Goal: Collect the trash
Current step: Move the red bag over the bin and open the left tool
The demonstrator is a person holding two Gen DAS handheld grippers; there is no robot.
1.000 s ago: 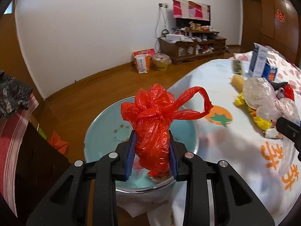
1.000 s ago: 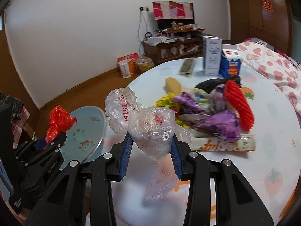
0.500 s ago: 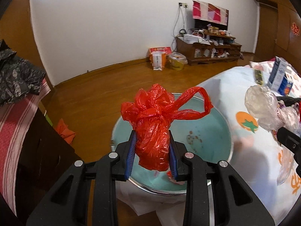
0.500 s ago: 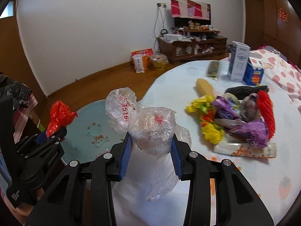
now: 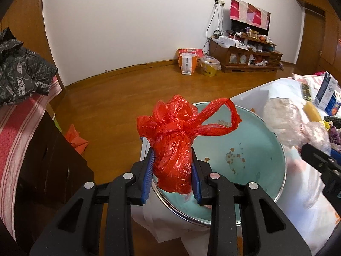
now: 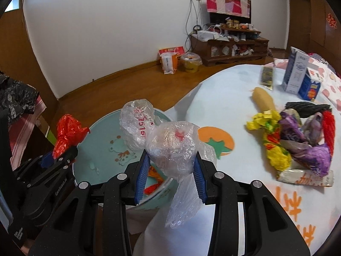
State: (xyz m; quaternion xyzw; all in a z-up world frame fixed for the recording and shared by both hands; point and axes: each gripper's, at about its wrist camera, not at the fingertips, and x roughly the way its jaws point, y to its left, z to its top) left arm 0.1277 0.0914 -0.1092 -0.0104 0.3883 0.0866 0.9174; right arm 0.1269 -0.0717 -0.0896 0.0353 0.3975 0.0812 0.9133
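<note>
My left gripper point(image 5: 172, 175) is shut on a crumpled red plastic bag point(image 5: 177, 145) and holds it over the near rim of a round teal basin point(image 5: 251, 140). That red plastic bag point(image 6: 68, 132) and the left gripper point(image 6: 56, 157) also show at the left of the right wrist view. My right gripper point(image 6: 171, 172) is shut on a bundle of clear plastic bags point(image 6: 170, 147) with red print, over the teal basin's point(image 6: 102, 136) right edge. Some orange scraps lie inside the basin. More trash point(image 6: 298, 140) is piled on the table at right.
The table wears a white cloth point(image 6: 223, 106) with orange prints. On it stand a milk carton point(image 6: 295, 72) and a blue box point(image 6: 310, 85), with a yellowish roll point(image 6: 263, 98) nearby. Wooden floor, a low cabinet point(image 5: 245, 57) and bags lie beyond. A dark stand with a striped cloth point(image 5: 17, 128) is at left.
Both grippers have swung left with their bags. The basin now sits further right and closer under them. Neither grip has changed.
</note>
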